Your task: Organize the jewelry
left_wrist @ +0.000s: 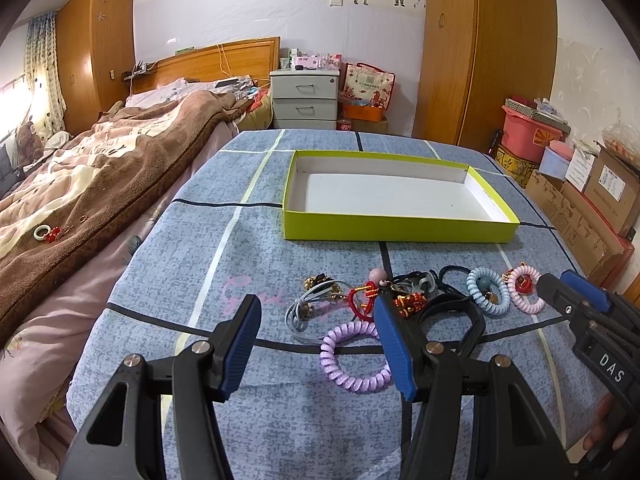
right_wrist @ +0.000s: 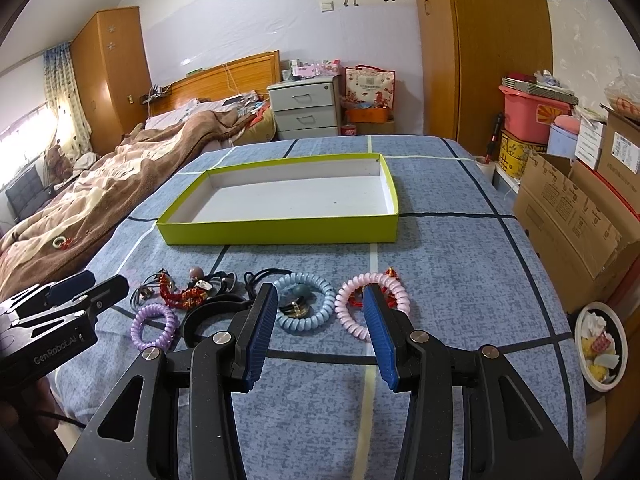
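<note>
Lying near the green box (right_wrist: 280, 232), coil bracelets (right_wrist: 304, 304) are faced by both hand-held grippers (left_wrist: 320, 344) (right_wrist: 316, 332), spread and holding nothing.

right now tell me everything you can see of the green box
The green box is a shallow rectangular tray, seemingly cardboard, with lime-green outer walls and a plain white inside. It holds nothing. It lies flat, open side up, on the blue checked cloth, beyond the row of coil bands and cords. Nothing else touches it.
</note>
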Motion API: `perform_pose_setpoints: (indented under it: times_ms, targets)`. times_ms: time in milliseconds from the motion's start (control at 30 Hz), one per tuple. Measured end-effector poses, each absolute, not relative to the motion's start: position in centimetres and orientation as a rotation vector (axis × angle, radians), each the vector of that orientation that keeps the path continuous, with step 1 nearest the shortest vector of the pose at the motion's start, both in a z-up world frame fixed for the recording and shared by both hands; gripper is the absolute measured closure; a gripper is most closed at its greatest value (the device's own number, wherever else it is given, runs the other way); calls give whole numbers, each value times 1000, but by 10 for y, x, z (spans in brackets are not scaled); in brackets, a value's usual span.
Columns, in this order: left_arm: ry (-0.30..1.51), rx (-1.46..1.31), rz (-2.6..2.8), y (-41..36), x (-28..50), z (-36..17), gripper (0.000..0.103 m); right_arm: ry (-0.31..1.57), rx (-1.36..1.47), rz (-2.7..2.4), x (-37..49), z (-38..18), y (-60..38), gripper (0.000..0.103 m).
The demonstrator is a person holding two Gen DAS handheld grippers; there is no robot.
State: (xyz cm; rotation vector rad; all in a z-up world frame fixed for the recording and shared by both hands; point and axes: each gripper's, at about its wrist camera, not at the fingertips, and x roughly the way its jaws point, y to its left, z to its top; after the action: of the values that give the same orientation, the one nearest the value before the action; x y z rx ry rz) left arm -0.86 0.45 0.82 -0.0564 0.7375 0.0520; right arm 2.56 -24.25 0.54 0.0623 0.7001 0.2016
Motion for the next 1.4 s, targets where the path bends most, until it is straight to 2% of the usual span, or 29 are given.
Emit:
perform_pose_setpoints:
  times_ms: [600, 833, 1300, 1367, 1400]
  targets:
    - [779, -65, 25, 15, -6, 1, 42, 702, 79, 215, 25, 5, -257, 57]
    - [837, -148, -50, 36, -8, -16, 42, 768, 92, 121, 29, -12, -294, 57]
    - [887, -187, -117, 33, -5, -26, 42, 829, 113, 228, 59, -26, -299, 57]
    - [882, -192, -116, 34, -5, -25, 43, 842, 123, 248, 63, -30, -298, 60]
    - [883, -190, -121, 34, -5, -25, 43, 846, 120, 249, 64, -31, -297, 70]
